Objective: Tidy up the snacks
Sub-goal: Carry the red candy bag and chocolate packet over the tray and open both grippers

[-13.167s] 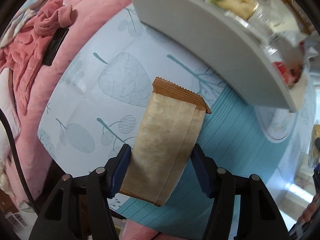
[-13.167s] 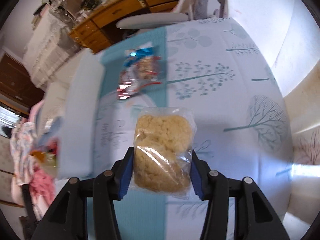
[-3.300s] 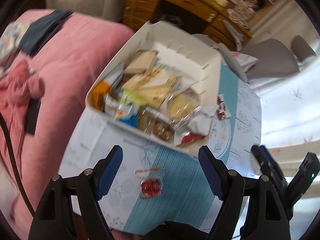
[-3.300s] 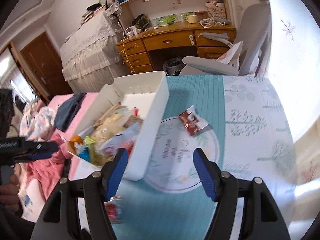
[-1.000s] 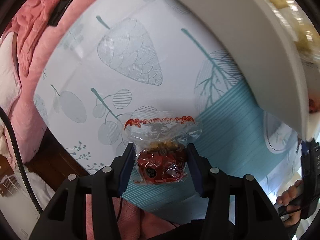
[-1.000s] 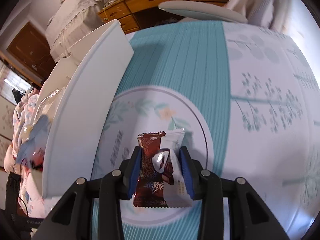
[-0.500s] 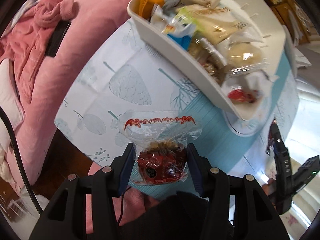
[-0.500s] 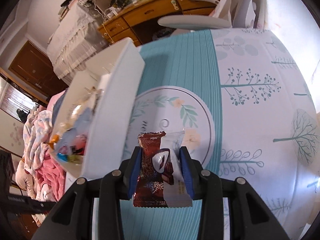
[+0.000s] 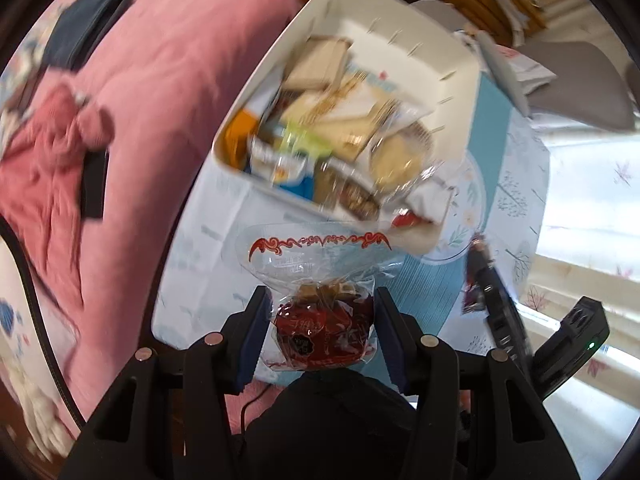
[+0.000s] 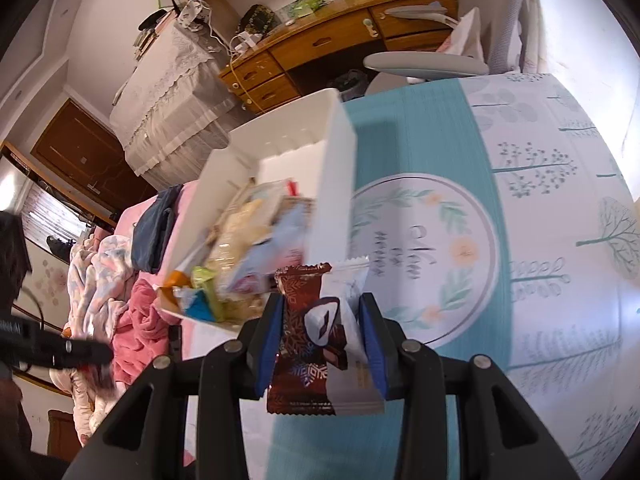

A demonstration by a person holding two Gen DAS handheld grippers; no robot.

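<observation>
Two snacks are riding in your grippers: your left gripper (image 9: 322, 322) is pinching a clear bag with a red treat (image 9: 320, 326) between its jaws, and your right gripper (image 10: 322, 330) is clamping a brown-and-white wrapped bar (image 10: 320, 344). Both are hanging above the patterned surface (image 10: 540, 240), just short of the white bin (image 10: 334, 184) that is holding the other snacks (image 9: 340, 132).
</observation>
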